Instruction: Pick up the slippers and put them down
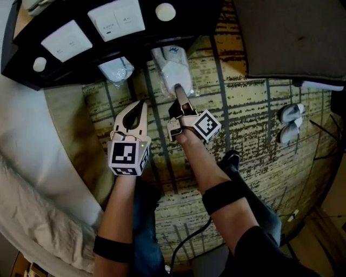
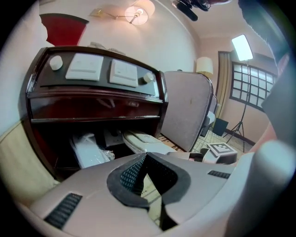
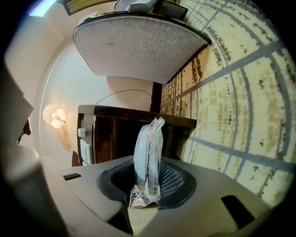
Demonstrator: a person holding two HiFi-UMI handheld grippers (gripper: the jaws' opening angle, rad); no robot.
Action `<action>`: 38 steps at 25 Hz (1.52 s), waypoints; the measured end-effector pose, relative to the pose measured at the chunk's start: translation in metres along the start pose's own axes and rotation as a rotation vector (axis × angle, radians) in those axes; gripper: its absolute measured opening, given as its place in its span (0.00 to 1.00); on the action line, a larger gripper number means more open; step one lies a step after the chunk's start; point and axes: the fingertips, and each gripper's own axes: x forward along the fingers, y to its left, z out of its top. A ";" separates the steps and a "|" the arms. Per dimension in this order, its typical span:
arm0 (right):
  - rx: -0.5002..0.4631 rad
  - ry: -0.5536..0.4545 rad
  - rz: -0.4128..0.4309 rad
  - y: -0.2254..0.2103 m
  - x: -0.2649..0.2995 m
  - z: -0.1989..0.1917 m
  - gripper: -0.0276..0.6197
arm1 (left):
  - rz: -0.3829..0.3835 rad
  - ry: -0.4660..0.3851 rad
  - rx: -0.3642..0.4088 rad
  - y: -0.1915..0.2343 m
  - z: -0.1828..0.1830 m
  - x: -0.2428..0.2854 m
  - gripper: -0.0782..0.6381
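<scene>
Right tongs [image 1: 177, 89] partly closed, pads pinching the edge of the bagged slippers [image 1: 174, 69]: a white pair in clear plastic that sticks out past the tips at upper centre of the head view, in front of the open lower bay of the dark nightstand [image 1: 81, 65]. Left tongs [image 1: 138, 106] fully closed, nothing in them, beside the right ones at centre left. Second bagged pair [image 1: 116, 69] lies in the bay, upper left of the held pack, apart from it. Nightstand top edge overhangs both packs. Grey chair [image 1: 292, 38] at upper right, close to the nightstand's side. Loose white slippers [image 1: 291, 121] on the patterned carpet [image 1: 243, 108] at far right, well apart. Bed [image 1: 32, 162] along the left edge. White switch panels [image 1: 116, 19] on the nightstand top; print too small to read. Blue mark on the held slippers, unreadable. Lit wall lamp [image 2: 138, 14] above the nightstand in the left gripper view
</scene>
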 end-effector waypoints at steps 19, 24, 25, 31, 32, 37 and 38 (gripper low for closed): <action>0.029 0.051 -0.208 0.035 -0.199 -0.021 0.23 | -0.060 0.094 0.011 -0.085 0.038 -0.077 0.11; 0.034 0.059 -0.291 -0.022 -0.218 -0.028 0.23 | -0.082 0.106 0.022 -0.090 0.009 -0.061 0.11; 0.035 0.058 -0.309 -0.035 -0.219 -0.028 0.23 | -0.084 0.109 0.024 -0.090 0.001 -0.057 0.11; 0.051 0.042 -0.306 -0.092 -0.217 -0.026 0.23 | -0.104 0.131 0.040 -0.092 -0.047 -0.038 0.11; 0.060 0.042 -0.308 -0.099 -0.218 -0.028 0.24 | -0.109 0.136 0.039 -0.093 -0.054 -0.038 0.11; 0.074 0.046 -0.389 -0.123 -0.225 -0.033 0.27 | -0.126 0.151 0.017 -0.097 -0.060 -0.042 0.11; 0.059 0.056 -0.417 -0.126 -0.227 -0.034 0.27 | -0.125 0.150 0.016 -0.096 -0.059 -0.044 0.11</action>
